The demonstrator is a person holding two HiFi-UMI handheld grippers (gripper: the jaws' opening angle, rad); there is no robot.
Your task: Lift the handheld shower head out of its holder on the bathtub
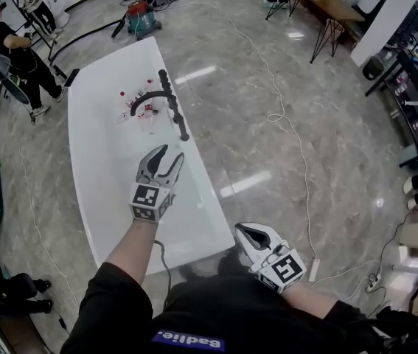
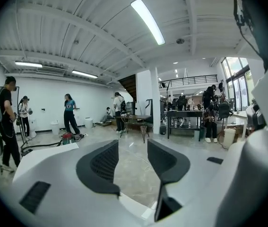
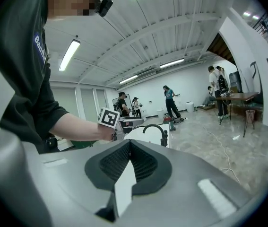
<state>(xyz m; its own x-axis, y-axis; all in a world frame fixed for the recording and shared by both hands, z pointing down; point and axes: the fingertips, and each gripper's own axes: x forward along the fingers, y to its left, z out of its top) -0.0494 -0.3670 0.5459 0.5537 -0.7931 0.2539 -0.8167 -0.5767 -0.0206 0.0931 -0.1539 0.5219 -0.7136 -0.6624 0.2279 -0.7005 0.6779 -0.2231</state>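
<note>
A white bathtub (image 1: 98, 161) runs up the left half of the head view. On its right rim stands a row of black fittings: a curved spout (image 1: 148, 100) and, at the near end, a slim black handheld shower head (image 1: 182, 128) upright in its holder. My left gripper (image 1: 168, 158) hovers over the tub just short of that shower head, jaws open and nothing between them; in the left gripper view (image 2: 133, 146) only floor shows in the gap. My right gripper (image 1: 242, 231) hangs low near my body, jaws shut and empty (image 3: 130, 144). The spout (image 3: 155, 128) also shows there.
Several small bottles (image 1: 139, 99) lie in the tub by the spout. A white cable (image 1: 291, 124) crosses the marble floor to a power strip (image 1: 313, 270). A red and teal vacuum (image 1: 141, 18) sits beyond the tub. People stand at the far left (image 1: 13, 50); tables (image 1: 326, 6) are at the top right.
</note>
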